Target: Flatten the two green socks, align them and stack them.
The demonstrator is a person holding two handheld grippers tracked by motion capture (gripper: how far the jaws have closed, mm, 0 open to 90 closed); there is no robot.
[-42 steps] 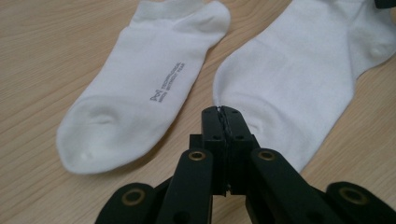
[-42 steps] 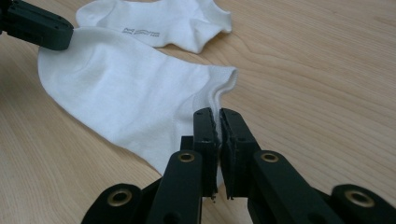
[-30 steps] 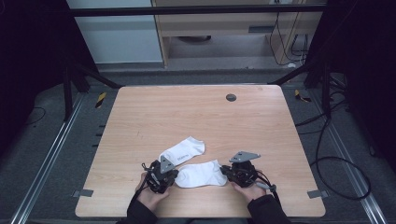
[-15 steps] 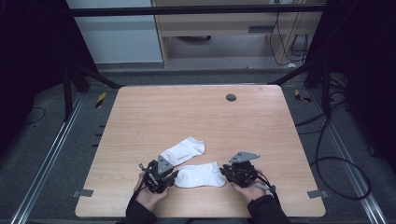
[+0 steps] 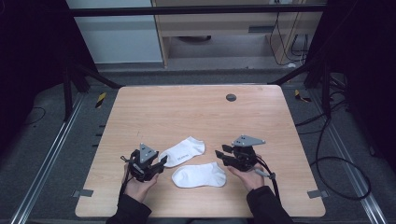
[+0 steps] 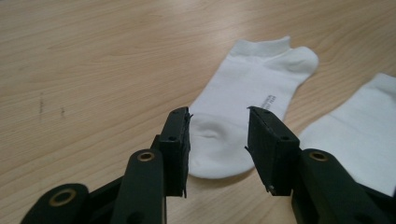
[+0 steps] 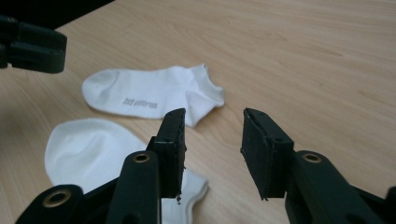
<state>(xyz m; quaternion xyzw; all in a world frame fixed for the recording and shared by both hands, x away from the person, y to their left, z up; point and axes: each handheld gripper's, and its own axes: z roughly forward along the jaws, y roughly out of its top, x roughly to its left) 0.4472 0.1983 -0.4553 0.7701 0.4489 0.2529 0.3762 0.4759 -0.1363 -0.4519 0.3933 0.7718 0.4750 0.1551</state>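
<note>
Two white ankle socks lie flat on the wooden table [image 5: 196, 112], and the work in hand looks like pairing or folding them. Taking the near sock [image 5: 198, 175] as the landmark: it lies crosswise close to the table's front edge, between the two hands. The far sock [image 5: 183, 151] lies just behind it and to its left, angled, the two close together but whether they touch cannot be told from the high view. The left gripper [image 5: 159, 163] sits just left of the near sock, jaws released with a clear gap, holding nothing; in the left gripper view those jaws frame the toe end of the far sock [image 6: 243, 107], with the near sock [image 6: 355, 140] off to one side. The right gripper [image 5: 220, 157] sits at the right end of the near sock, jaws likewise parted and empty; in the right gripper view the cuff edge of the near sock [image 7: 88, 154] lies under its left jaw, and the far sock [image 7: 149, 95] lies beyond with grey lettering showing. Judgement: this is the approach step, before any grasp. The next move calls for each gripper to drop low to the table and pinch a thin fabric edge, left on the far sock's toe, right on the near sock's cuff. The cloth is flat and limp, so a jaw must slide under or bunch the edge to get hold.
</note>
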